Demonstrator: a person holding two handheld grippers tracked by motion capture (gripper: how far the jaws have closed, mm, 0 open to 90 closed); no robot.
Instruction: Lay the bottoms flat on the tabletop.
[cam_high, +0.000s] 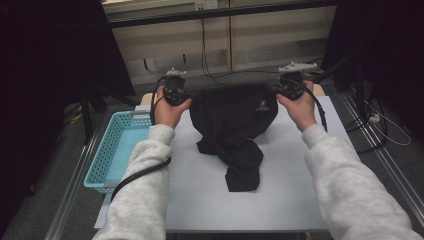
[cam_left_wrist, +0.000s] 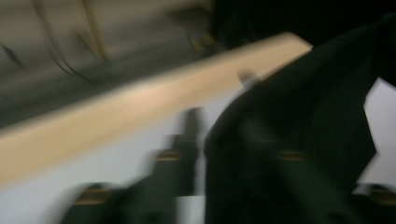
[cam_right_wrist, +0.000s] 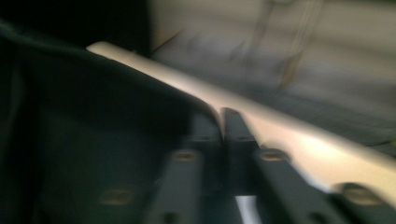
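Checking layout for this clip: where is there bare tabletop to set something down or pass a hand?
Bare white table lies right of the black garment and along the near edge between the sleeves. The blue basket sits at the left edge. The far edge is crowded by both grippers and the garment.

A black garment (cam_high: 232, 130) with a small pale mark lies on a white table (cam_high: 280, 190). At nine o'clock of it stands a turquoise lattice basket (cam_high: 107, 150). The sleeves (cam_high: 142, 185) are light grey.

A: Where's the free room?
B: The worktop's (cam_high: 210, 200) near edge and right side are open. The black garment (cam_high: 232, 125) fills the middle; the blue basket (cam_high: 112, 150) blocks the left edge.
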